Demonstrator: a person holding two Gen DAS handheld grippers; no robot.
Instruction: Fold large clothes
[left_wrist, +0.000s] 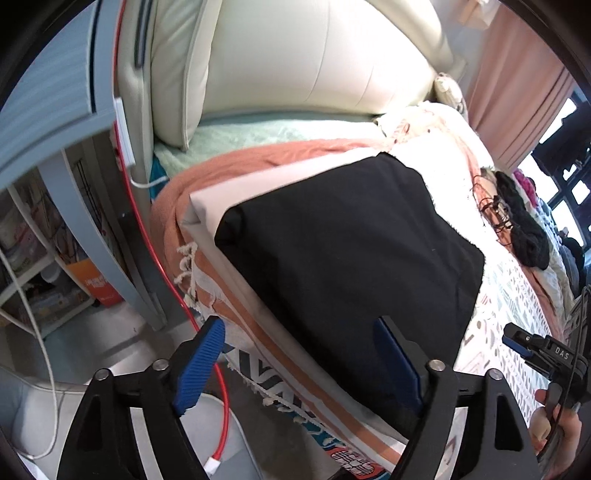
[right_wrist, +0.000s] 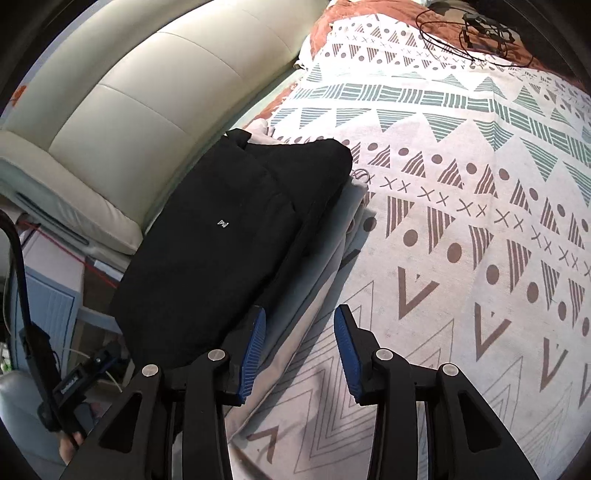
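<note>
The folded black garment (left_wrist: 347, 258) lies on a pale folded cloth (left_wrist: 221, 199) at the bed's edge; both hand-held grippers, left (left_wrist: 299, 358) and right (right_wrist: 299, 350), are spread and hold nothing. A nudge could slide the stack floorward

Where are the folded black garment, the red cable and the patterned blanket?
folded black garment (left_wrist: 351, 251): left wrist view, middle of top face.
red cable (left_wrist: 177, 291): left wrist view, mid-run beside bed.
patterned blanket (right_wrist: 461, 229): right wrist view, bare printed area.

A folded black garment (right_wrist: 236, 236) lies on pale folded cloth (right_wrist: 332, 236) along the bed's patterned blanket (right_wrist: 461, 221) edge; the right claw (right_wrist: 299, 350) hovers open beside it.
</note>
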